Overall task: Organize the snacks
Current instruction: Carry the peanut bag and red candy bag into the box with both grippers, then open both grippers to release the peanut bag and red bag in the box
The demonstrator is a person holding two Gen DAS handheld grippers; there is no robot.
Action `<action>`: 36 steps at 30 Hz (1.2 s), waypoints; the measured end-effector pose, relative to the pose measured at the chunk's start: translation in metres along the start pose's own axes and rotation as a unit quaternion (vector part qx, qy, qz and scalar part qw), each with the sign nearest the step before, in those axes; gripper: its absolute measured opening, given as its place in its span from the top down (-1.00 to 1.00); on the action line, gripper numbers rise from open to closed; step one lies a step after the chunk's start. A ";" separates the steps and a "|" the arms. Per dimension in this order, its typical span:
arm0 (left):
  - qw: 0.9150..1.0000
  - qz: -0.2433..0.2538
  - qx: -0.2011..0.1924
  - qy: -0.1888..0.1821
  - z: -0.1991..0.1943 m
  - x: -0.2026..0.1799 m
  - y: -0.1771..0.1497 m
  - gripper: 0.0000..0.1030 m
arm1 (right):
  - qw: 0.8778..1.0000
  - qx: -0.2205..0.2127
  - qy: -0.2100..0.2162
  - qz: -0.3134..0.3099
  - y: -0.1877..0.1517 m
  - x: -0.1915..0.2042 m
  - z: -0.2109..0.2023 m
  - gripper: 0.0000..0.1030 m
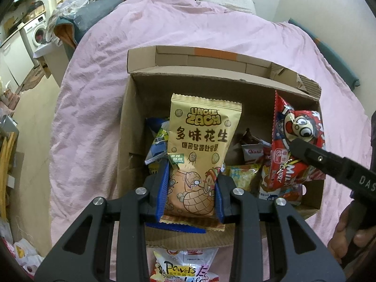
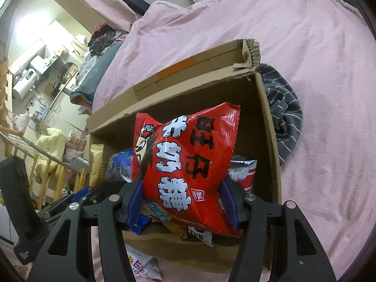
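Note:
An open cardboard box (image 1: 131, 117) sits on a pink bed cover and holds several snack packets. My left gripper (image 1: 191, 192) is shut on a tan Uncle Zach peanut bag (image 1: 199, 145), held upright over the box's near part. My right gripper (image 2: 185, 202) is shut on a red milk candy bag (image 2: 188, 157), held over the box (image 2: 268, 122). The candy bag (image 1: 296, 141) and the right gripper's black finger (image 1: 312, 155) also show at the right of the left wrist view. The left gripper's body shows at the left edge of the right wrist view (image 2: 18, 202).
Loose packets lie in the box, among them an Oishi pack (image 1: 253, 152) and a blue-white pack (image 1: 157, 141). A white Powers packet (image 1: 183, 268) lies on the bed before the box. A grey striped cloth (image 2: 284, 117) lies right of the box. The floor and a washing machine (image 1: 35, 33) are at left.

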State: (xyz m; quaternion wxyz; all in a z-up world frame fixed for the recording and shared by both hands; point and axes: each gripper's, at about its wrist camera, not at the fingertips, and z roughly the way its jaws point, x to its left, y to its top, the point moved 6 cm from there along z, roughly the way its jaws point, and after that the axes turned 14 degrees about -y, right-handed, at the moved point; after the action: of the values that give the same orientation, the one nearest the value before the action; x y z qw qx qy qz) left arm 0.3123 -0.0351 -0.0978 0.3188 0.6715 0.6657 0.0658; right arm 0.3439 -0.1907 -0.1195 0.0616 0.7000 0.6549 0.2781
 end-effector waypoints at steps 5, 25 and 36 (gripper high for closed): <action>1.000 0.000 -0.001 -0.006 0.001 0.000 0.000 0.42 | 1.000 0.000 0.001 0.003 0.004 0.001 0.004 -0.20; 1.000 0.016 -0.006 -0.015 0.004 -0.008 -0.003 0.40 | 0.999 0.001 0.029 0.022 0.004 -0.001 0.003 -0.29; 1.000 0.024 -0.015 -0.011 -0.003 -0.012 -0.003 -0.28 | 0.999 -0.024 0.035 0.011 0.007 0.006 -0.005 -0.74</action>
State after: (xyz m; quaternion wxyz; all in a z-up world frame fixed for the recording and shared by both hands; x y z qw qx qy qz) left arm 0.3074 -0.0458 -0.0929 0.3345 0.6828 0.6450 0.0764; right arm 0.3476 -0.1870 -0.1106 0.0526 0.6952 0.6423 0.3186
